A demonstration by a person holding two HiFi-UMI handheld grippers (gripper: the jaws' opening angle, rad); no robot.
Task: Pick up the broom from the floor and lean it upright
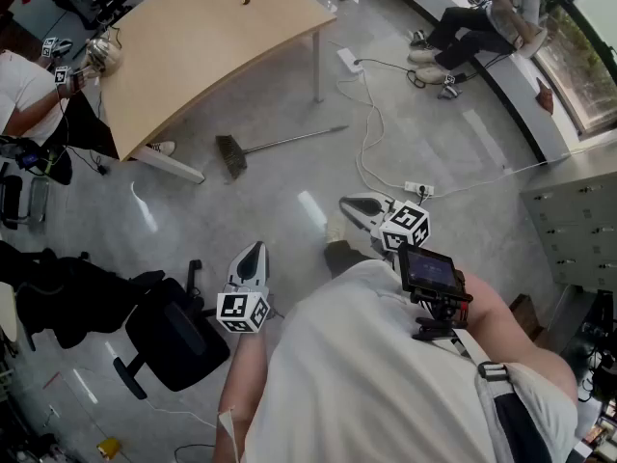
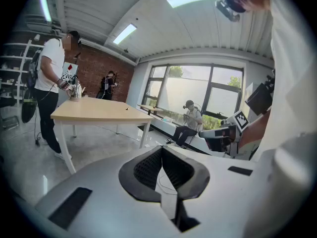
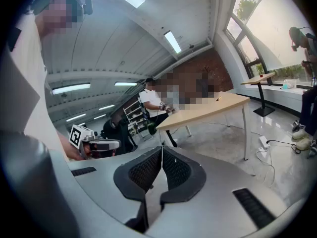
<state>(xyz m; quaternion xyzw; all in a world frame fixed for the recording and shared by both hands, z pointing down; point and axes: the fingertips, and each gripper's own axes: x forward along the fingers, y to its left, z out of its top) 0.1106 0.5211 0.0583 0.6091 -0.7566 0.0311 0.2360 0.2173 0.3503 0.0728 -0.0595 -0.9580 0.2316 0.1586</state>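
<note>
Fingers [image 2: 147, 169] on left gripper [image 2: 161, 149] and right gripper [image 3: 161, 149] pressed together, empty. We note grey-bristled long-handled broom [image 1: 285, 143] far ahead, handle running rightward; right gripper nearer.

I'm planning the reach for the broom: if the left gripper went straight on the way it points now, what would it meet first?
Probably the bare floor: the left gripper tilts slightly down, toward the broom lying beside the table. Whether it lands short of the broom is unclear.
</note>
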